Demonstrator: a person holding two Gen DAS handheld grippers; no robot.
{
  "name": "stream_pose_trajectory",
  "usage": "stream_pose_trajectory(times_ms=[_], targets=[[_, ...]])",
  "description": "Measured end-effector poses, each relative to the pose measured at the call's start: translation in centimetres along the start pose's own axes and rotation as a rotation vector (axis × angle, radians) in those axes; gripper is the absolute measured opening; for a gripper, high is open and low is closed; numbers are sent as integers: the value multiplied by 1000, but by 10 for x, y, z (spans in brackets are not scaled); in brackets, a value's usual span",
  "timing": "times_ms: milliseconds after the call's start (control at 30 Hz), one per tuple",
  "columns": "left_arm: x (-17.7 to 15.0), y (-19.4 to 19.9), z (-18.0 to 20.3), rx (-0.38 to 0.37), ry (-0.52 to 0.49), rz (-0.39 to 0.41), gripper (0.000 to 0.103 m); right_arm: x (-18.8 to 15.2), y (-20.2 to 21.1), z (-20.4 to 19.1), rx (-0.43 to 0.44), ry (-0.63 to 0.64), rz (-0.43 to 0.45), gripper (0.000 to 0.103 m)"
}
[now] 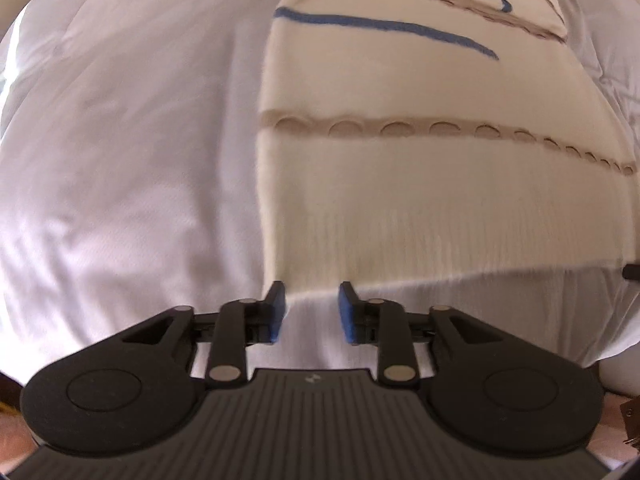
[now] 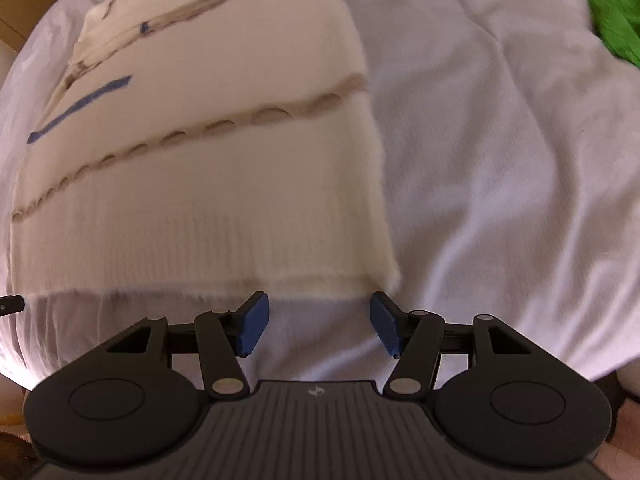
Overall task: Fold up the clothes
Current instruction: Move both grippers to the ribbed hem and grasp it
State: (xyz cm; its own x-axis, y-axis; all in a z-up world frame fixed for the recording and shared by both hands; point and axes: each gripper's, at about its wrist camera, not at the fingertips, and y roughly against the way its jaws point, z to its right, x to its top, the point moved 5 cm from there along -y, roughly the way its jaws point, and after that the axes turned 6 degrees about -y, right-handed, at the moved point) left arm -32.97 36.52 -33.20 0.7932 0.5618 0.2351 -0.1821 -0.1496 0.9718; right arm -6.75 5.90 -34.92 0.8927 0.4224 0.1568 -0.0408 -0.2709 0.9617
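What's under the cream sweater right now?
The cream sweater lies flat on a white bedsheet, which shows on every side. Whatever sits directly beneath the knit is covered. Both claws are open just short of its hem.

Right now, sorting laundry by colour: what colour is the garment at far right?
Bright green, right wrist view.

White bedsheet (image 2: 500,168) — cream striped sweater (image 2: 208,184) flat on it, green garment (image 2: 612,12) far corner.
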Motion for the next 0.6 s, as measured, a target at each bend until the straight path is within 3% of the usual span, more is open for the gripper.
stream_pose_trajectory(times_ms=[233,400,600], targets=[[6,1,-21,-21,102,37,29,13,16,18,46,-60,78,59],[13,-19,-35,-87,201,50,33,28,7,28,103,-112,100,59],[13,-36,-55,-226,338,73,36,33,-11,42,226,-204,77,58]])
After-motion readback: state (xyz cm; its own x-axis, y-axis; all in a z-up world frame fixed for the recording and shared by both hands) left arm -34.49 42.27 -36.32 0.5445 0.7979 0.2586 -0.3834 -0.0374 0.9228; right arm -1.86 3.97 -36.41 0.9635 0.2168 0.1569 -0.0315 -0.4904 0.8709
